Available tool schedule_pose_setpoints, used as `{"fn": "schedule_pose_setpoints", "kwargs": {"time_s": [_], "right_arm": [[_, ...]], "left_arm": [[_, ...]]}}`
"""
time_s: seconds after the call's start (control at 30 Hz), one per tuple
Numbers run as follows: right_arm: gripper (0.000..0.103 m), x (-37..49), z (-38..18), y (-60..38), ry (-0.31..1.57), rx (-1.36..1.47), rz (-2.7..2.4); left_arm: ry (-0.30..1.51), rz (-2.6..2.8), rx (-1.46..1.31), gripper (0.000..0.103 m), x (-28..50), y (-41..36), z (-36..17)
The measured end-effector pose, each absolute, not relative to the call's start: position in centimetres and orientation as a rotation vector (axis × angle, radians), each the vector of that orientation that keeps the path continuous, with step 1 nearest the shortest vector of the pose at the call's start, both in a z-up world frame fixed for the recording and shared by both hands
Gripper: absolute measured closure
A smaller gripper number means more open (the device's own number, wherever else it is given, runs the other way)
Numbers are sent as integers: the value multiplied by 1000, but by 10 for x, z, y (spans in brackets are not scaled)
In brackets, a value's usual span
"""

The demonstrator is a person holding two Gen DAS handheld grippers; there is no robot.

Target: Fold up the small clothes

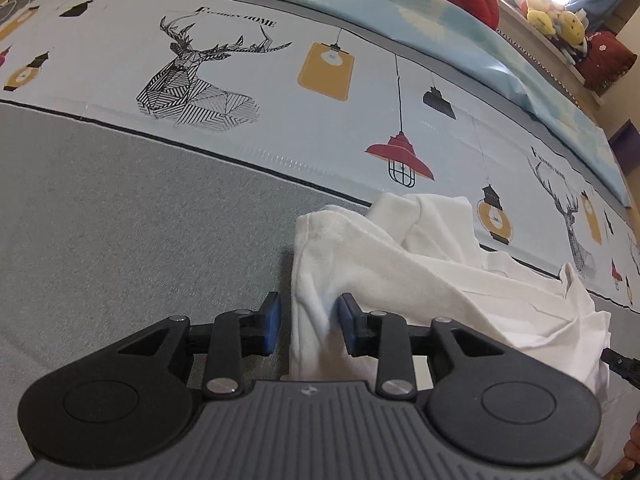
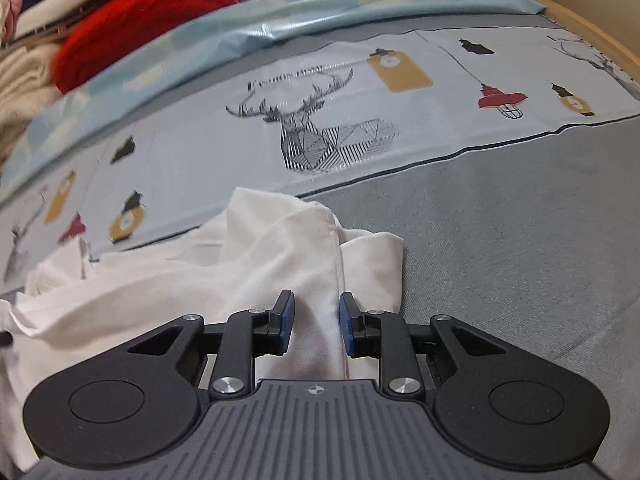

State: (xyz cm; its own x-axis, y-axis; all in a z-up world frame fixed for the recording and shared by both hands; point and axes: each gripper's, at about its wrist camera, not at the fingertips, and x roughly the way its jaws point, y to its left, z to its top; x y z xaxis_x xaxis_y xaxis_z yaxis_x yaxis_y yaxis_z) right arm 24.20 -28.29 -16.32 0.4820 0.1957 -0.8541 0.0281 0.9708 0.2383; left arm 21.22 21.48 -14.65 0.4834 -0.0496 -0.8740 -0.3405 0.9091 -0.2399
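On the left we see our left gripper (image 1: 308, 322) pointing down at the bed (image 1: 120, 220). Its blue pads (image 1: 273, 322) stand apart, and the left edge of the white shirt (image 1: 400, 264) runs up between them. The pads do not squeeze the cloth, so the shirt is not held here. We think the gripper sits at this edge so it can take hold of one side.

The shirt lies crumpled on the grey part of the bed, and its top reaches onto the strip with the deer (image 1: 196, 76) and lamps (image 1: 400, 156). It is bunched up and not flat, so we judge the folding has hardly started.

On the right is our right gripper (image 2: 316, 322), also pointing down. Its pads (image 2: 347, 326) are a little apart too, with a seam (image 2: 336, 264) of the shirt between them. They look near the cloth but not tight on it. We think each gripper is at its own side so both can lift and spread the shirt together.

Far back a red cloth (image 2: 136, 20) lies on a pile.
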Motion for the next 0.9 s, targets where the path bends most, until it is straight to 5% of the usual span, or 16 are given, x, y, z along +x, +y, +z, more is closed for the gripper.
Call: {"fn": "schedule_pose_setpoints", "kwargs": {"time_s": [0.07,0.1,0.4,0.47,0.5,0.57,0.6,0.67,0.9], "right_arm": [[84,244,-165,-280,1066,224,105],[99,245,-164,-278,1057,222,112],[101,235,-107,-288,688,266,-41],[101,236,-103,-291,642,277,-76],[100,238,-104,-291,647,283,-86],[94,250,-115,-291,728,309,-109],[79,255,-123,-291,788,322,-123],[64,259,-133,-292,874,349,-112],[63,244,-151,-291,1083,260,-57]], "left_arm": [[1059,174,-405,79,215,213,-147],[1051,180,-393,93,217,213,-146],[674,244,-207,93,218,186,-90],[675,257,-224,87,224,184,-91],[717,267,-239,72,229,185,-96],[814,252,-310,68,234,190,-108],[851,233,-346,67,234,193,-112],[946,199,-384,66,234,195,-124],[1121,136,-395,60,203,209,-142]]}}
